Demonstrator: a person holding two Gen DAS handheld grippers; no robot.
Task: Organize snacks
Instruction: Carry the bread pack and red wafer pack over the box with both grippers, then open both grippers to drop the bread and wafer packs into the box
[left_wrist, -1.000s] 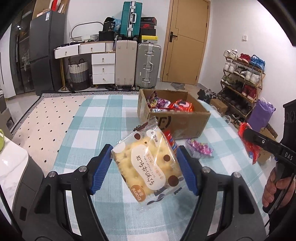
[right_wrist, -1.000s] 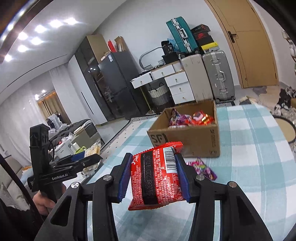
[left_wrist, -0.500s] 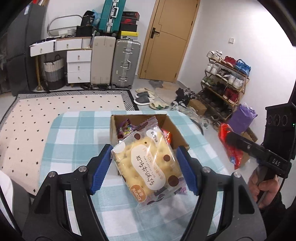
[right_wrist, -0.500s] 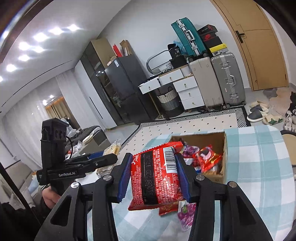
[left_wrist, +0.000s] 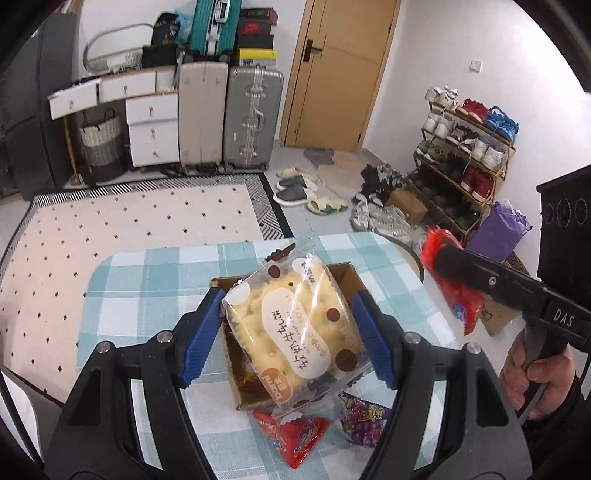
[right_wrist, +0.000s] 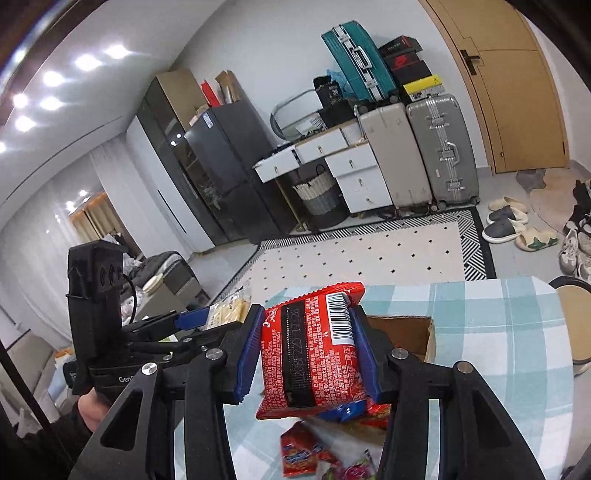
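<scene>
Red snack packet (right_wrist: 314, 347) pinched in the right tongs (right_wrist: 308, 354) and the yellow biscuit bag (left_wrist: 295, 332) in the left tongs (left_wrist: 288, 332) have risen from the checked surface (left_wrist: 147, 280) to above the cardboard box (left_wrist: 343, 277), apparently ready to drop, though the bags hide its contents

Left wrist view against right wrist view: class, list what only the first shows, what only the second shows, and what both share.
Only the left wrist view: the shoe rack, the purple bag, and the left gripper clamping the biscuit pack head-on.
Only the right wrist view: the fridge, ceiling lights, and the barcode on the red pack in the right gripper.
Both: the box, checked cloth, suitcases, door, slippers.
</scene>
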